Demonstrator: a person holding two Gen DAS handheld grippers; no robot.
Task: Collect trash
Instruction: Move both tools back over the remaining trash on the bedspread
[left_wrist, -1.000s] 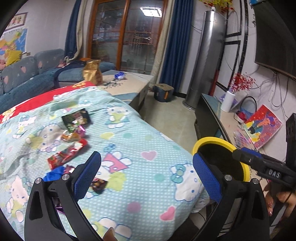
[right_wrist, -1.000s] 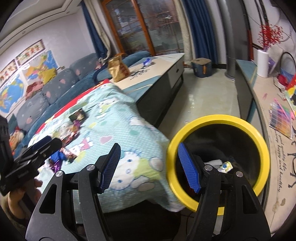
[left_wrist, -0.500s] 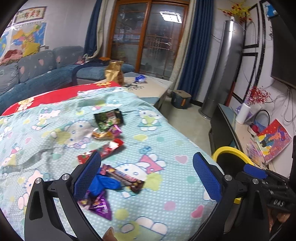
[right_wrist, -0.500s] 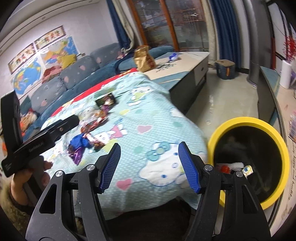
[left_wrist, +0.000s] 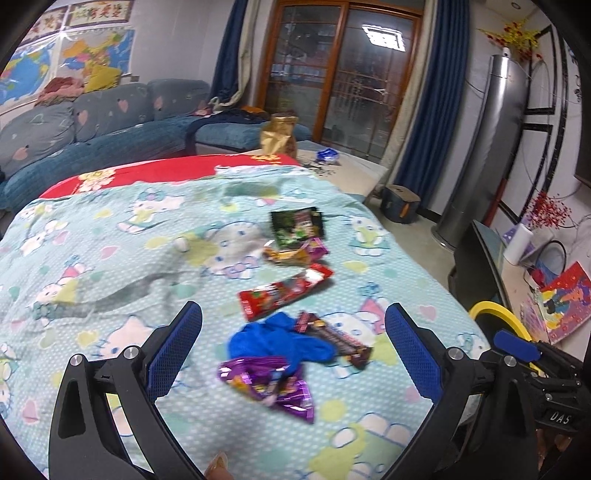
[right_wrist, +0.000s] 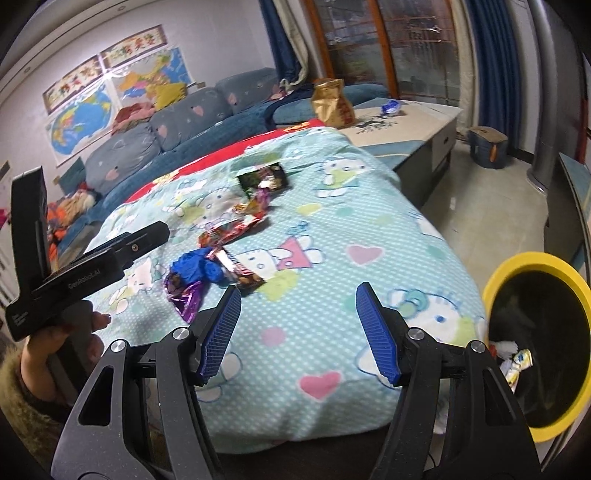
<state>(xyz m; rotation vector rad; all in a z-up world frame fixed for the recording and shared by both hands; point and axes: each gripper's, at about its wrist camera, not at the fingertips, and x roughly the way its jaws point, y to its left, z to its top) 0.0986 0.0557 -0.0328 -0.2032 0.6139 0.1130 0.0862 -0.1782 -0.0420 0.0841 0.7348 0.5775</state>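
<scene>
Several wrappers lie on a blue cartoon-print blanket (left_wrist: 110, 258): a purple wrapper (left_wrist: 273, 384), a crumpled blue piece (left_wrist: 273, 339), a brown bar wrapper (left_wrist: 332, 336), a red wrapper (left_wrist: 284, 291), a gold one (left_wrist: 291, 254) and a dark packet (left_wrist: 297, 225). My left gripper (left_wrist: 291, 354) is open and empty, hovering just above the purple and blue pieces. My right gripper (right_wrist: 299, 332) is open and empty over the blanket's near edge, left of the yellow-rimmed bin (right_wrist: 532, 258), which holds some trash (right_wrist: 513, 363). The wrappers also show in the right wrist view (right_wrist: 207, 273).
A low table (right_wrist: 413, 125) with a gold bag (right_wrist: 332, 103) stands beyond the blanket. A blue sofa (left_wrist: 92, 147) runs along the left wall. A TV bench (left_wrist: 517, 280) with papers lies right, behind the bin (left_wrist: 498, 314). A tall grey column unit (left_wrist: 487, 147) stands at the back.
Both grippers have swung left from the bin toward the wrappers. The left gripper now hovers over the purple and blue pieces. Both stay open and empty.
</scene>
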